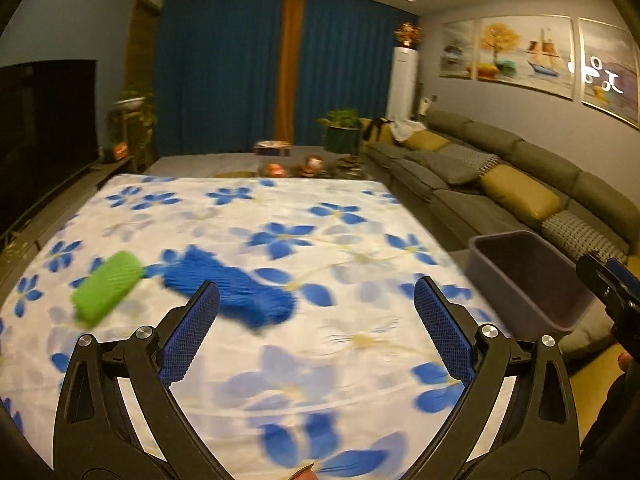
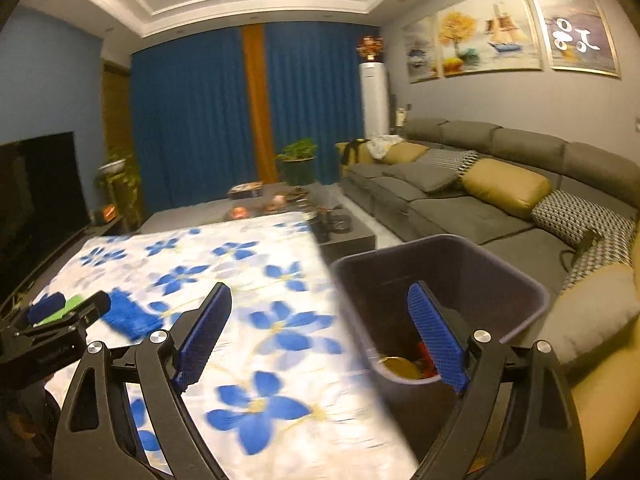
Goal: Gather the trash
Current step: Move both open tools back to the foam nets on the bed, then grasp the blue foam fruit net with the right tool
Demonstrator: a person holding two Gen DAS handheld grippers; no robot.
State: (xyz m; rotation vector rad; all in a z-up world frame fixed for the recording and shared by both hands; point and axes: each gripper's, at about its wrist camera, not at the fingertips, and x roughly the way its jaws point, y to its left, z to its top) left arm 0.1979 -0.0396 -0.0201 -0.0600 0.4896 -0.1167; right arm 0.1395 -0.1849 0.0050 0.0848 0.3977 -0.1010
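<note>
Lying blue trash (image 1: 230,290) lengthwise left-right

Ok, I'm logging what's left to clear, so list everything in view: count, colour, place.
Green ridged piece: one, green, left on the floral cloth.
Blue ridged piece: one, blue, right beside the green one.
Bin: one, purple-grey, off the cloth's right edge; gold and red items inside.
Sofa: one, grey, right wall, mustard and patterned cushions.
Curtains: blue, far wall.
Left gripper: open, empty.
Right gripper: open, empty.
</note>
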